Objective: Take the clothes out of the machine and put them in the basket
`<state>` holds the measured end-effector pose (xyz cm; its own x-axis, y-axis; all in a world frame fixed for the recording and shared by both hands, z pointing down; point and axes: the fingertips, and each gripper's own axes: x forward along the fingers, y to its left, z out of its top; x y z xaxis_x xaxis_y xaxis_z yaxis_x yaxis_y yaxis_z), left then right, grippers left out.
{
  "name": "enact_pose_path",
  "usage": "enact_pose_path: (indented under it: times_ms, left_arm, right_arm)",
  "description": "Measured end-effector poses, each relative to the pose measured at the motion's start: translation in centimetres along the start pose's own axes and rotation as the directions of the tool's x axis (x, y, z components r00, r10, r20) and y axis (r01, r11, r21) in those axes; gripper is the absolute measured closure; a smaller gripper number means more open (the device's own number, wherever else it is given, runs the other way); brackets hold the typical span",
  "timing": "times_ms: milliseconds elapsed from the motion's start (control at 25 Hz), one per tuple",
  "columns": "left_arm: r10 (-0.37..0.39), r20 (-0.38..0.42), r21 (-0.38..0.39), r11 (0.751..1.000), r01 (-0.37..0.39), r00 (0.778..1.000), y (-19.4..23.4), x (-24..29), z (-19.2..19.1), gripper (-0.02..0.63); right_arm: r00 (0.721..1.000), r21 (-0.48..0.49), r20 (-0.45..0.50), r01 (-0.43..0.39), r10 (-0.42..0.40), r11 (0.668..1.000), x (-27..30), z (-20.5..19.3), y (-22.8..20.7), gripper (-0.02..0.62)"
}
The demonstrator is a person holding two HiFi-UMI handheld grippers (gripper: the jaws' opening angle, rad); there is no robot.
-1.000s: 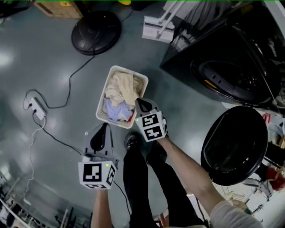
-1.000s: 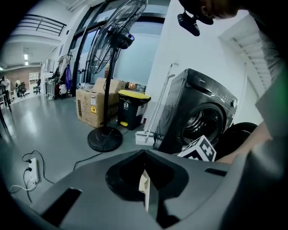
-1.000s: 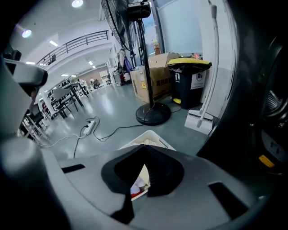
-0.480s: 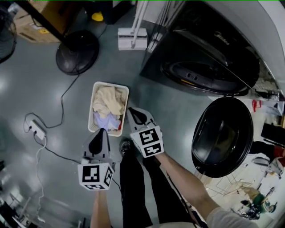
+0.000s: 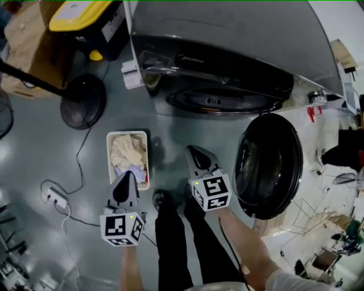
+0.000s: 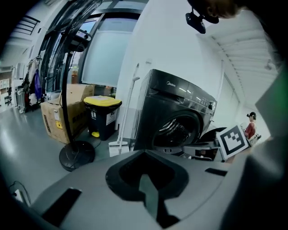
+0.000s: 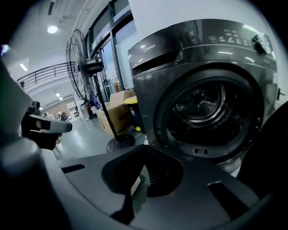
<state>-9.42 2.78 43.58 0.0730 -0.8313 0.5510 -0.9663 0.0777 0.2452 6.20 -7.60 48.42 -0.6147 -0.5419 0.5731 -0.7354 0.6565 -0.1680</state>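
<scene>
My right claw and left claw are both pressed together, empty. The machine's open mouth lies straight ahead of the right claw, which is nearer. The left points at the basket, where clothes lie heaped.

One dark washing machine with one round door. One white basket. Two grippers: left gripper, right gripper. Far left: one fan base, one yellow-lidded bin, one cardboard box. One power strip.

A fan base stands near a yellow-lidded bin.
</scene>
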Motion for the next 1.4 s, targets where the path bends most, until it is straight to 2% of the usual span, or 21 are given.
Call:
enact_pose_path:
  times_ms: [200, 440, 600, 960, 1400]
  left_arm:
    - [-0.05, 0.005, 0.058, 0.997, 0.049, 0.999, -3.0, 0.8, 3.2, 0.588]
    - [-0.078, 0.036, 0.11, 0.991, 0.074, 0.996, -6.7, -0.7, 8.0, 0.588]
    - [-0.086, 0.074, 0.14, 0.987, 0.075, 0.994, -8.8, -2.9, 11.8, 0.588]
    - [-0.081, 0.163, 0.18, 0.982, 0.051, 0.983, -13.4, -9.3, 19.2, 0.588]
    - [-0.038, 0.283, 0.147, 0.989, -0.004, 0.958, -15.4, -17.8, 26.8, 0.588]
  right_arm:
    - [0.992, 0.035, 0.027, 0.126, -0.127, 0.991, -5.7, 1.7, -5.9, 0.571]
    - [0.979, 0.056, 0.084, 0.183, -0.187, 0.982, -12.5, 5.6, -8.8, 0.571]
    - [0.971, 0.058, 0.131, 0.194, -0.2, 0.979, -16.4, 9.4, -8.9, 0.571]
    - [0.951, -0.024, 0.257, 0.183, -0.171, 0.983, -24.9, 19.3, -7.3, 0.572]
    - [0.935, -0.043, 0.314, 0.189, -0.166, 0.981, -34.0, 26.0, -5.7, 0.572]
